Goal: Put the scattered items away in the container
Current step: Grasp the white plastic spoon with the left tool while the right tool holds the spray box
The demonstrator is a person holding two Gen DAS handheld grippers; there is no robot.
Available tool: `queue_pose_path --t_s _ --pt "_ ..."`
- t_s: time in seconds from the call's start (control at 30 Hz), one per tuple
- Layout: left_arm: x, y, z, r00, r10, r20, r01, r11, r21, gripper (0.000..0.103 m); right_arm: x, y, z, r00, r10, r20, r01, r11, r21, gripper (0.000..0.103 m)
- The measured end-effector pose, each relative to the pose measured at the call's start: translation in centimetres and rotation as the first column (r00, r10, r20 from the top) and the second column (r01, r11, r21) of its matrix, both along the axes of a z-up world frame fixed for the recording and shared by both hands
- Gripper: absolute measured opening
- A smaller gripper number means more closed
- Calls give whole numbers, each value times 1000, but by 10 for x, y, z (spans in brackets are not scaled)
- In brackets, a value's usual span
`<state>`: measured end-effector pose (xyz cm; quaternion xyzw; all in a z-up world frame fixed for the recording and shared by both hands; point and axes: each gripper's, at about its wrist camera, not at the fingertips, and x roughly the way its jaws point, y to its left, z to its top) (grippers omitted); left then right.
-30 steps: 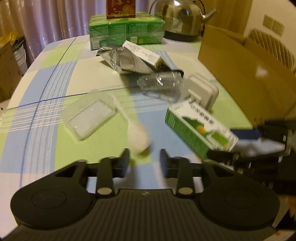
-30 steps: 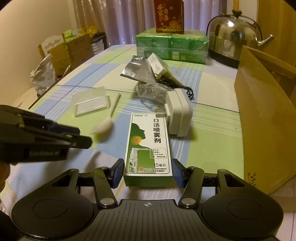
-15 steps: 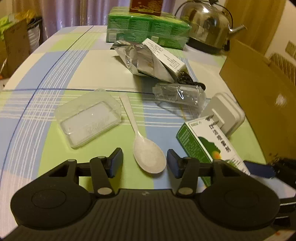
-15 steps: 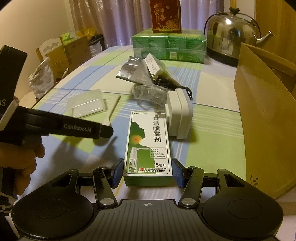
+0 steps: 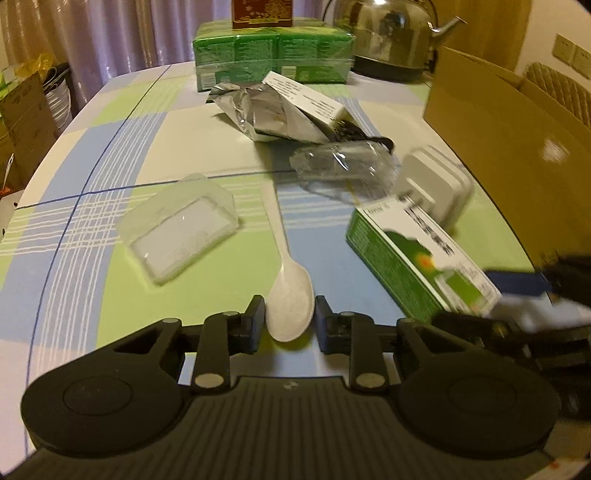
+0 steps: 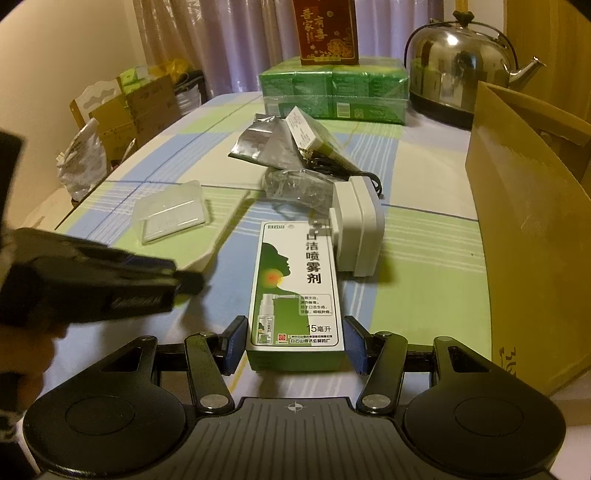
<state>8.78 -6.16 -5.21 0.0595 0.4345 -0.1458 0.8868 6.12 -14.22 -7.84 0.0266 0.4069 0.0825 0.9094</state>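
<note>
Checked green, blue and white tablecloth (image 5: 110, 206) over the whole surface, glossy, crossed by thin dark lines. Straight ahead of the left gripper (image 5: 290, 319): white plastic spoon (image 5: 290, 302), bowl lying between the fingertips, handle pointing away; jaws narrow, close on either side of the bowl, contact not clear enough to call. Ahead and left of it, clear plastic lid (image 5: 181, 234) flat on the cloth. Farther ahead, crumpled foil pouch (image 5: 251, 114) with a white carton (image 5: 303, 98) lying across it, and a clear wrapper (image 5: 343, 164) just in front.

Between the fingertips of the right gripper (image 6: 295, 341): green-and-white spray box (image 6: 295, 291), lying flat, long side pointing away; blue pads either side of its near end, jaws moderately spread, a sliver of gap seeming to show on each side. Just beyond the box, to the right, white adapter (image 6: 360, 225), touching or nearly touching the box's far corner. Right of that gripper, brown cardboard box (image 6: 528, 221), open at the top, standing on the table edge.

At the far end of the table, green wrapped packs (image 6: 332, 88) with a red box (image 6: 325, 29) on top, and a steel kettle (image 6: 458, 62) beside them. Behind, pale purple curtains (image 5: 122, 40); off the left side of the table, cardboard boxes and bags (image 6: 136, 107) against a cream wall.
</note>
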Motion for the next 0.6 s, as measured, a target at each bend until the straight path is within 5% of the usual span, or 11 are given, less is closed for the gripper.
queue_pose_path --t_s 0.33,0.43,0.6 --pt "-14 7 -2 999 -2 -33 1 999 -35 24 -1 7 -1 1000 7 2 -7 1000 -16 52" --pt "-12 9 -2 999 18 -44 -21 998 -61 33 1 7 -2 1000 6 6 -6 1000 -21 52" --pt "-10 11 -2 998 31 -47 -35 996 -76 34 3 9 -2 1000 5 10 -5 1000 -23 52"
